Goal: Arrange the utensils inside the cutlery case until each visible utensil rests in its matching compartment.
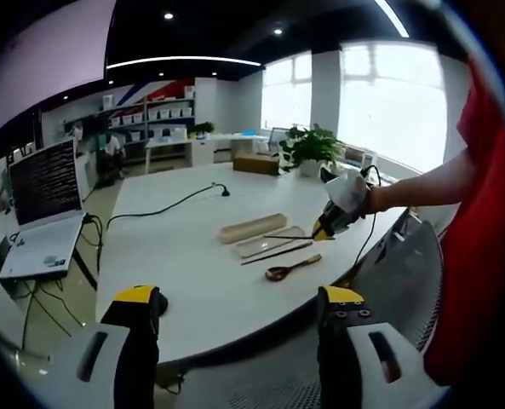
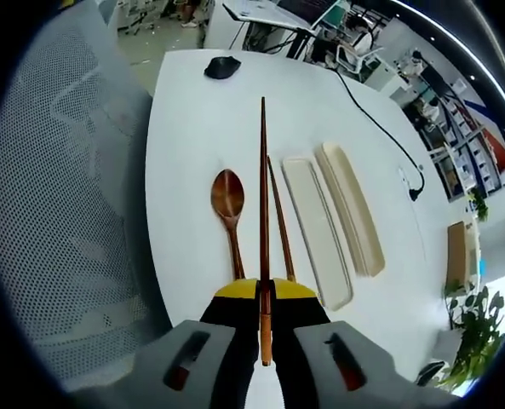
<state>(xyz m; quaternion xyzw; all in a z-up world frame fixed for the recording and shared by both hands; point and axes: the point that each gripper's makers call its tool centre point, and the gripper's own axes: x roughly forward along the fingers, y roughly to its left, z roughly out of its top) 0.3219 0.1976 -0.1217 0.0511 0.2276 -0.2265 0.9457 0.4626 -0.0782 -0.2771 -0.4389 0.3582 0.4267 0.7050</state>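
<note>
The right gripper (image 2: pixel 264 294) has its jaws pinched together, and in the left gripper view a bare forearm (image 1: pixel 422 187) reaches it over the tabletop's far-right edge. The left gripper (image 1: pixel 239 307) hangs off the near edge, jaws spread wide.
</note>
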